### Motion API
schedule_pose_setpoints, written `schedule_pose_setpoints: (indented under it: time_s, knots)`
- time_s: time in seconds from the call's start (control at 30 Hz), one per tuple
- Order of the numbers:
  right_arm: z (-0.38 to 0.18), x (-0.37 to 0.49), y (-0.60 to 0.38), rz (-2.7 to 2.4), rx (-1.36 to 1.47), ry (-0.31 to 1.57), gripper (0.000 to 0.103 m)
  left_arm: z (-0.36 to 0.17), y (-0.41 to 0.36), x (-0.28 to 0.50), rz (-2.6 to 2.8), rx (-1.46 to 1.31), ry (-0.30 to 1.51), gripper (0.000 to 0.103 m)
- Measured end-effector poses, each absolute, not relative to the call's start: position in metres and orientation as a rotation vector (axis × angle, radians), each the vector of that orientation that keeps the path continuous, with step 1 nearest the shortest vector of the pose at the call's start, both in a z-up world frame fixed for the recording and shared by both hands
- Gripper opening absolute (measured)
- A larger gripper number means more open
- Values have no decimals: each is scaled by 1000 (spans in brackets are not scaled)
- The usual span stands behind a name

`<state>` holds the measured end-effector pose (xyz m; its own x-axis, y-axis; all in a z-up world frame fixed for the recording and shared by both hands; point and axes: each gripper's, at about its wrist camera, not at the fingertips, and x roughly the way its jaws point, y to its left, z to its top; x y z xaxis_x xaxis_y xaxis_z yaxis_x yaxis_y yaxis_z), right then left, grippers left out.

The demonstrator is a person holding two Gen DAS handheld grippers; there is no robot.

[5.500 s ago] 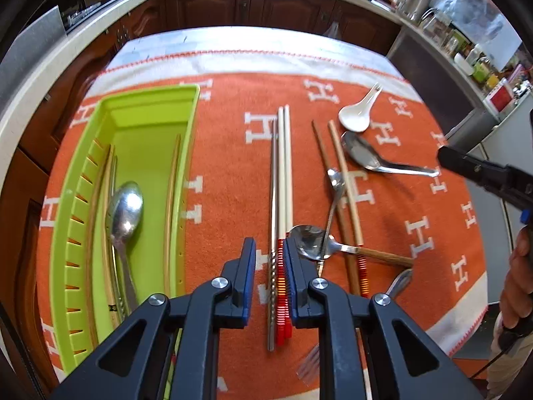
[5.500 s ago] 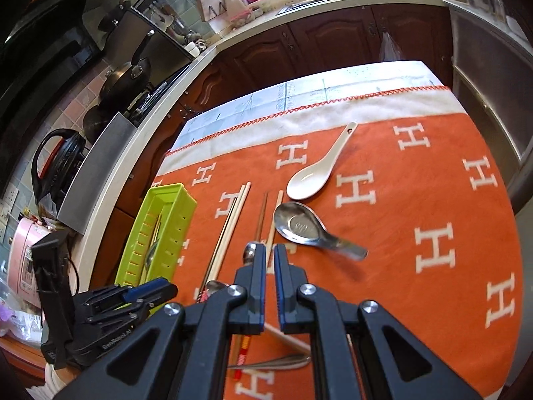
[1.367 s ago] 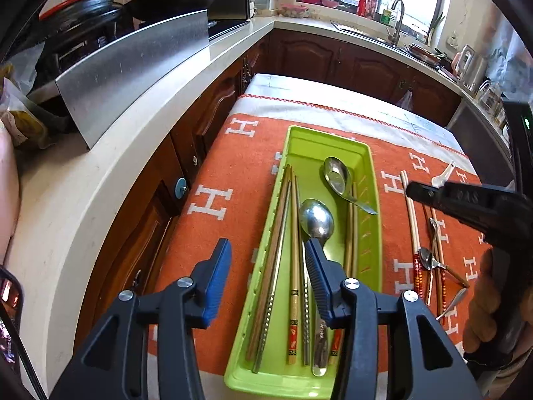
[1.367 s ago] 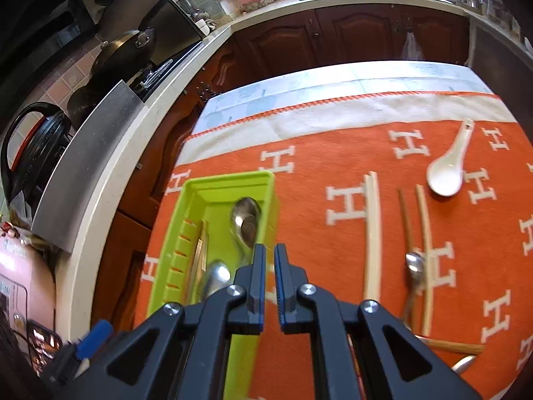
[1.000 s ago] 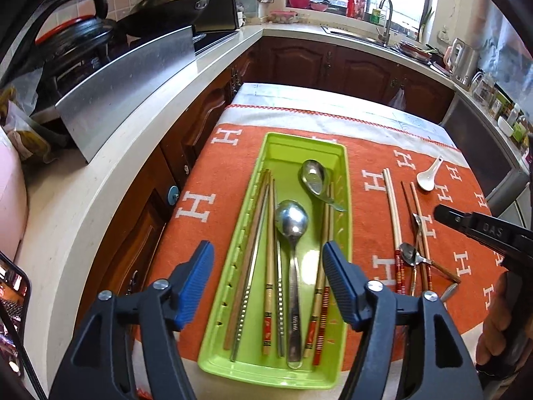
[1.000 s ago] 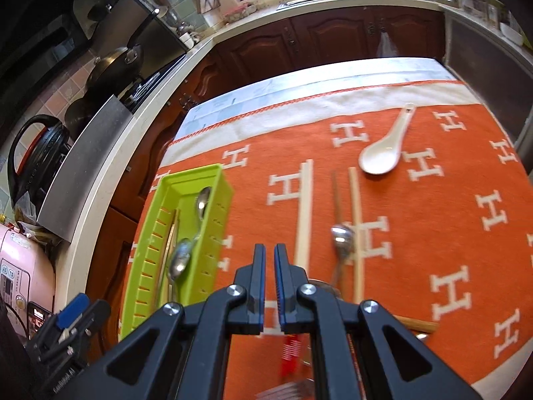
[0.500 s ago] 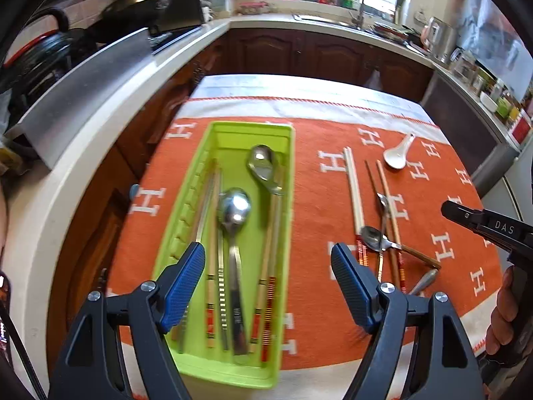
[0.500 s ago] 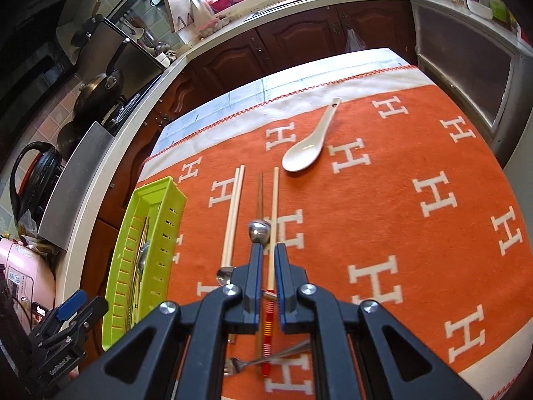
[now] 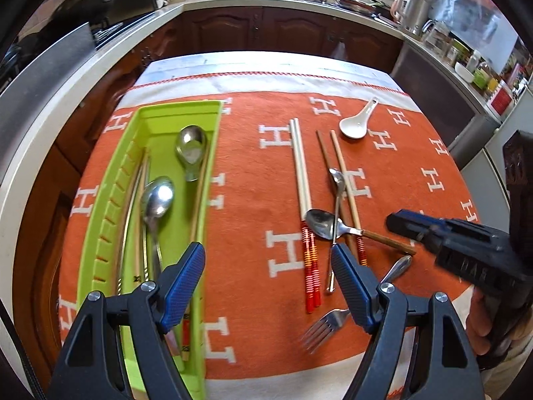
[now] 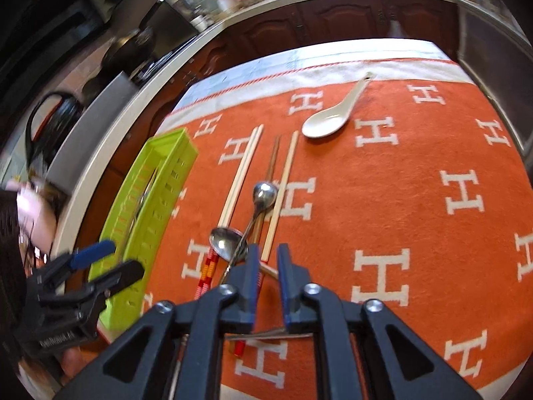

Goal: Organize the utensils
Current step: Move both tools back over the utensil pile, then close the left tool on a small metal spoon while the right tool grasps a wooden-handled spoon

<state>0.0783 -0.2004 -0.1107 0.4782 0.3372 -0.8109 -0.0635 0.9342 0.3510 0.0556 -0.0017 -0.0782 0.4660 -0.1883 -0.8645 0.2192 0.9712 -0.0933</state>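
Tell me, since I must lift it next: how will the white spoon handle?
The white spoon looks glazed ceramic, so probably slippery and breakable if dropped. Its rounded bowl may rock when nudged. It lies alone on the cloth, so access seems easy.

The orange cloth (image 9: 253, 180) looks woolly and matt, with a woven white letter pattern and a pale border. The green tray (image 9: 110, 200) is smooth, slightly glossy plastic with slotted walls. In it lie two spoons (image 9: 156, 200) of polished, mirror-bright metal. On the cloth, the pale chopsticks (image 9: 301, 173) look smooth and matt with red and orange painted bands near one end; the brown chopsticks (image 9: 343, 173) look like plain wood. The white spoon (image 9: 354, 126) is glossy ceramic. The fork (image 9: 324, 328) is shiny metal. The gripper pads (image 9: 185, 273) are blue, finely ribbed rubber on matt black plastic arms.
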Motion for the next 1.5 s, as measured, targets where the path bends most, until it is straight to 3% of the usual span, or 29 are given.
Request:
schedule_pose_setpoints:
  time_s: [0.43, 0.5, 0.53, 0.7, 0.77, 0.97, 1.13, 1.43, 1.5]
  knots:
    - [-136, 82, -169, 457, -151, 1074, 25, -74, -21, 87, -288, 2, 1074, 74]
    - [-135, 79, -167, 478, -184, 1050, 22, -74, -21, 91, -295, -9, 1081, 74]
    - [-135, 78, -166, 479, -210, 1038, 15, -75, -23, 93, -300, -10, 1085, 74]
    - [-136, 74, -169, 502, -216, 1004, 14, -85, -40, 103, -359, 21, 1126, 60]
    - [-138, 76, -174, 511, -175, 1007, 14, -91, -51, 107, -376, 57, 1139, 47]
    - [-140, 78, -184, 529, -83, 1019, 15, -117, -77, 122, -418, 111, 1197, 28]
    - [-139, 76, -187, 544, -57, 1020, 15, -132, -82, 133, -422, 100, 1230, 23]
    - [-140, 76, -189, 553, -49, 1020, 15, -138, -99, 139, -440, 150, 1211, 22]
    - [-140, 76, -189, 552, -46, 1020, 15, -138, -105, 137, -434, 187, 1190, 18]
